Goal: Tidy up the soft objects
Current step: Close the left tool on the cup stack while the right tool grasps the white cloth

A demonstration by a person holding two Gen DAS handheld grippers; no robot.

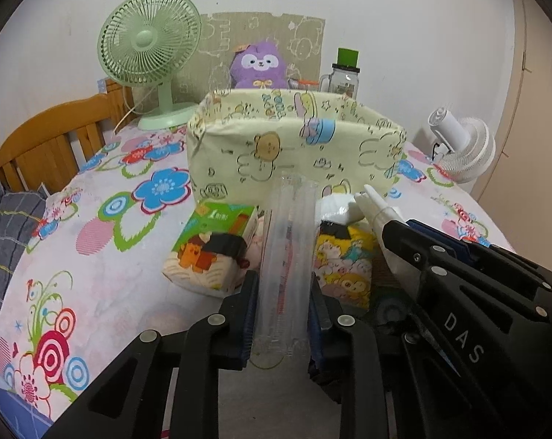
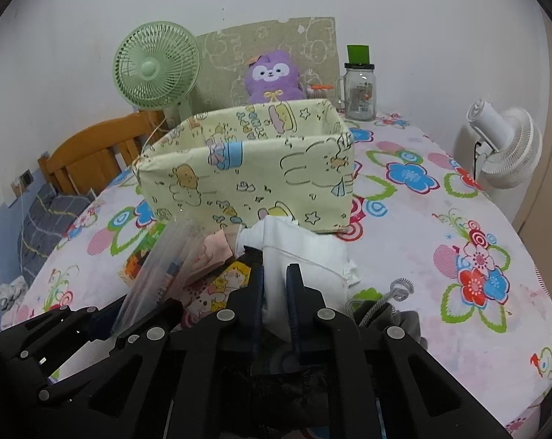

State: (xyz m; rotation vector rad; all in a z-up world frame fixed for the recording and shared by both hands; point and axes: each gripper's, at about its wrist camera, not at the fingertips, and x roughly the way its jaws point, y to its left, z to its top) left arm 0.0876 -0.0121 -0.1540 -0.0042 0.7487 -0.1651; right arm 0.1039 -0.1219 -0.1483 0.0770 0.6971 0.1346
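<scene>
Floral tablecloth (image 1: 104, 278) below, left gripper (image 1: 283, 292) clamps a clear packet (image 1: 287, 256); right gripper (image 2: 276, 285) pinches a white pouch (image 2: 305, 252).

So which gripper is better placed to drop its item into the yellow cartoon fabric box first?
Probably the right gripper: shut on the white cloth pouch, whose tip nearly reaches the box. The left gripper holds a clear plastic sleeve.

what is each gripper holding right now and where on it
Left gripper: clear plastic sleeve, clamped near its lower end. Right gripper: white pouch, pinched at its near edge.
</scene>
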